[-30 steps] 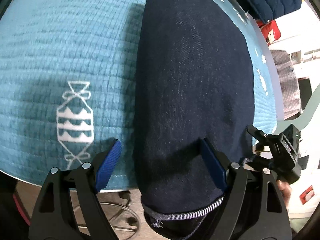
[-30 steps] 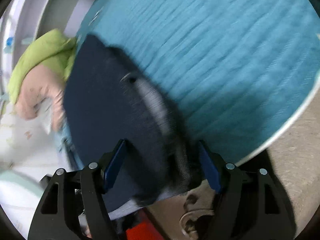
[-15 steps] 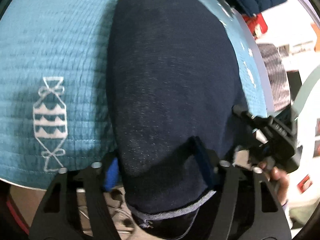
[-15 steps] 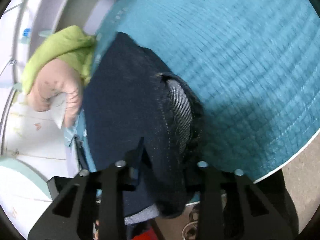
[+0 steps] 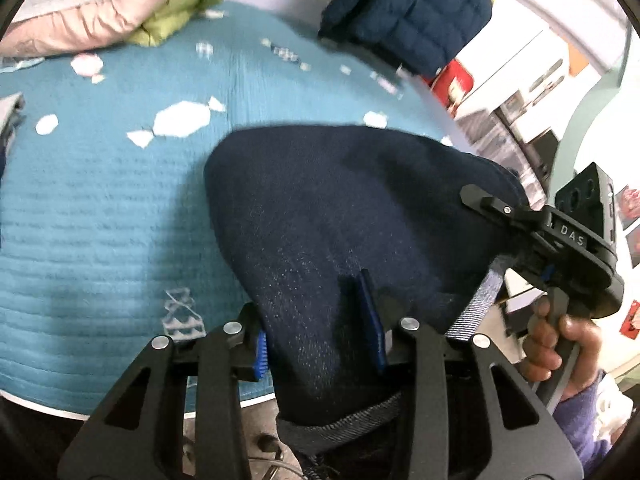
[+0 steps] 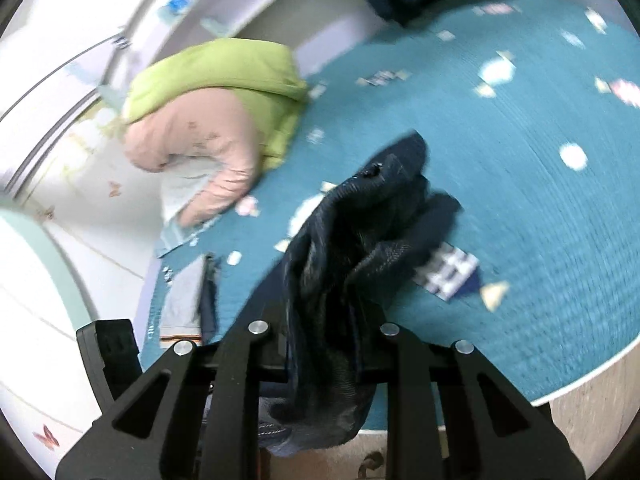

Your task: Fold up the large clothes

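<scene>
A dark navy denim garment [image 5: 352, 208] hangs lifted over the teal quilted cover [image 5: 100, 200]. My left gripper [image 5: 320, 336] is shut on its near hem, blue pads [image 5: 370, 320] pressing the cloth. My right gripper [image 6: 324, 344] is shut on a bunched end of the same garment [image 6: 360, 240], which rises crumpled above the cover [image 6: 540, 220]. The right gripper also shows in the left wrist view [image 5: 560, 236], clamped on the garment's right edge, with the hand below it.
A green and pink padded jacket [image 6: 216, 120] lies at the cover's far left. A navy quilted jacket [image 5: 412, 12] sits at the far edge. A folded grey piece [image 6: 188, 300] lies near the left edge. The cover's front rim [image 6: 580, 380] borders bare floor.
Both grippers closed on the garment and lifted it off the cover. The cloth went from flat and spread to hanging and bunched. The views tilted up, showing the far jackets.
</scene>
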Tool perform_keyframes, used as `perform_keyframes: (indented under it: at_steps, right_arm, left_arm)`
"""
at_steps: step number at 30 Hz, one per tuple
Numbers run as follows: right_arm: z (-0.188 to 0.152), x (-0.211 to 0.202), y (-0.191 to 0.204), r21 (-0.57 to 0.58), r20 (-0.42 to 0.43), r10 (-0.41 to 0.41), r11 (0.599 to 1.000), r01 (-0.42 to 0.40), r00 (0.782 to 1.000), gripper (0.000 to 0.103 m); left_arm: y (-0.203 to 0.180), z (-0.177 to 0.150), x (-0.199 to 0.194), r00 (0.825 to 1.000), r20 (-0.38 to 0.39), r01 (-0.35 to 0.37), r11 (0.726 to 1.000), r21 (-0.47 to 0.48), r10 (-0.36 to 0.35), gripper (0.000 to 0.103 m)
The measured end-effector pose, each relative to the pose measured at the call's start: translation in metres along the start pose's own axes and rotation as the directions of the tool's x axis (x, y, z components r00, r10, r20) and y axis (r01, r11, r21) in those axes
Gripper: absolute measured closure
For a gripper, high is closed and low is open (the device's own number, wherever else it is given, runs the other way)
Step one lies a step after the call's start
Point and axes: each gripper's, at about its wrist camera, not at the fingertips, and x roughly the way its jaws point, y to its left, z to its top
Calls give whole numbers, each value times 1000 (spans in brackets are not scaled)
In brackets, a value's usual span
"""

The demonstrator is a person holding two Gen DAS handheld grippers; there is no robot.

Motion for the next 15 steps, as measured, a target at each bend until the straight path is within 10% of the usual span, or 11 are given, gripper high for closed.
perform_keyframes:
  at_steps: [9, 15]
  right_arm:
    - [15, 38, 129, -191, -23, 162, 968, -163, 987, 91]
    - [25, 119, 237, -292, -82, 289, 908, -301, 954, 92]
  left_arm:
    - [53, 26, -115, 990, 142, -4, 1000, 10, 3, 67]
    - [126, 61, -211, 953, 280, -123, 992, 14, 114, 67]
